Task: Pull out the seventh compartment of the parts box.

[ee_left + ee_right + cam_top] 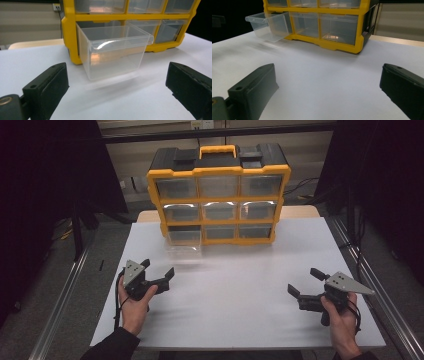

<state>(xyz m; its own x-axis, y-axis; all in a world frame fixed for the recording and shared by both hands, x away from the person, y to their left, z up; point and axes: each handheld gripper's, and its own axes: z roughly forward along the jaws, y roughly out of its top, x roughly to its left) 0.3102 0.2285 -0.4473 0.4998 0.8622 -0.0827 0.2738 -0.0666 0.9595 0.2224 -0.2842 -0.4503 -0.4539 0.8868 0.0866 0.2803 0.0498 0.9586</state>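
white table top [240, 295] with yellow drawer organizer [218, 195] at its far edge

No text, label, brand, number or sign can be read in any of the views. The yellow organizer [218, 195] at 12 o'clock on the table carries no visible writing, and its clear drawer [113, 51] is plain too.

Each black gripper [159, 275] carries a grey three-cornered plate, and the person wears dark sleeves [112, 346].
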